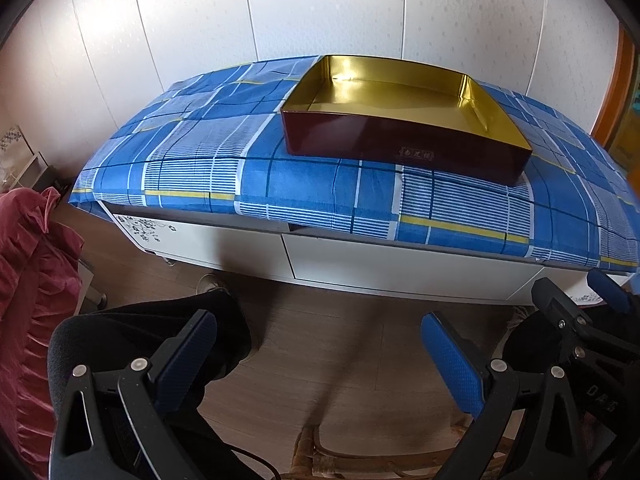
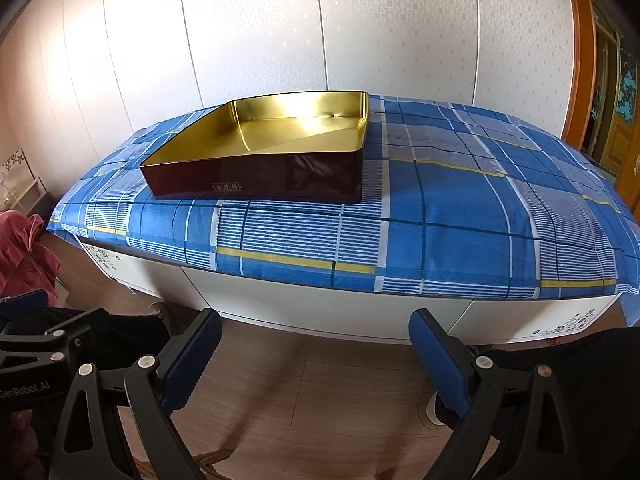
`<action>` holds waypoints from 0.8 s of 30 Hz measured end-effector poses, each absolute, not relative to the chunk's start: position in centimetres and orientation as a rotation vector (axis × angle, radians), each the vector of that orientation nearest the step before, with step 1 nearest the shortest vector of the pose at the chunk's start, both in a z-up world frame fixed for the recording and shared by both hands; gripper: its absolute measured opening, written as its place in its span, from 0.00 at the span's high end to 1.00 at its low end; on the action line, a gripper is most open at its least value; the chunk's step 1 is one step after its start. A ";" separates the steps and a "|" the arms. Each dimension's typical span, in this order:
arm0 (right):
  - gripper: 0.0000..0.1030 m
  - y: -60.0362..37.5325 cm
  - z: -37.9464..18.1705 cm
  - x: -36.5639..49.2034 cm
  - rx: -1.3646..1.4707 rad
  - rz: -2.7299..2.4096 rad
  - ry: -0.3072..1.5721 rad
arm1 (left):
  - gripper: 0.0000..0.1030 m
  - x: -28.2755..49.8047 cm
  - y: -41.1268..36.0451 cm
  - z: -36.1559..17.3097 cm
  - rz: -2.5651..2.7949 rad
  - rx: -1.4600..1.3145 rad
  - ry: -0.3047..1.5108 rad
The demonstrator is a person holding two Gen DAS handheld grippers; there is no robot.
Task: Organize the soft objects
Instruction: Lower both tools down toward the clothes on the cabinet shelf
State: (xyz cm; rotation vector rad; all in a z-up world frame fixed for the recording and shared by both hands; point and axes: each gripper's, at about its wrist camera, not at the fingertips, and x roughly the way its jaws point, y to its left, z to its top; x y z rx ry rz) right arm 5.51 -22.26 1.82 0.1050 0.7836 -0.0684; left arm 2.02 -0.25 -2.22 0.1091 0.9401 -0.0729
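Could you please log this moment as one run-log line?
left gripper: open, empty | right gripper: open, empty | gold-lined dark red rectangular tray: empty, on blue plaid cloth | soft objects: none visible

empty gold-lined tin (image 1: 404, 114) on cloth (image 1: 320, 184)

We see a tray (image 1: 404, 136) sitting on a cloth (image 1: 200, 152) that covers the bench (image 1: 392, 268), with a wall (image 1: 320, 8) right behind. The bench stands on the floor (image 1: 332, 344). Both claws hang over the floor before the bench, left claw (image 1: 320, 360) beside right claw (image 2: 316, 360).
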 end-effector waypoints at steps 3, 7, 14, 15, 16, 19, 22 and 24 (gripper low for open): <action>0.06 -22.3 1.6 6.3 0.085 -0.025 0.787 | 0.00 2.8 -0.1 -2.6 -0.123 0.115 0.933; 0.06 -21.0 -0.7 9.1 -0.092 0.128 0.881 | 0.00 5.0 0.2 -3.7 -0.208 0.134 0.911; 0.37 -17.9 -8.6 12.9 -0.544 0.278 1.095 | 0.00 8.5 -0.6 -7.6 -0.309 0.280 0.986; 0.37 -17.6 -9.9 13.1 -0.591 0.303 1.124 | 0.01 8.7 -0.8 -8.1 -0.318 0.299 0.990; 0.37 -17.4 -11.4 13.3 -0.651 0.318 1.147 | 0.03 8.8 -1.0 -8.6 -0.329 0.318 0.990; 0.37 -17.4 -16.0 13.8 -0.872 0.305 1.182 | 0.09 9.3 -1.8 -10.6 -0.350 0.403 1.014; 0.37 -18.3 -18.7 14.1 -1.045 0.251 1.126 | 0.09 9.6 -2.5 -12.4 -0.374 0.483 1.032; 0.37 -18.8 -19.6 14.5 -1.099 0.229 1.092 | 0.09 9.6 -3.1 -13.5 -0.380 0.543 1.038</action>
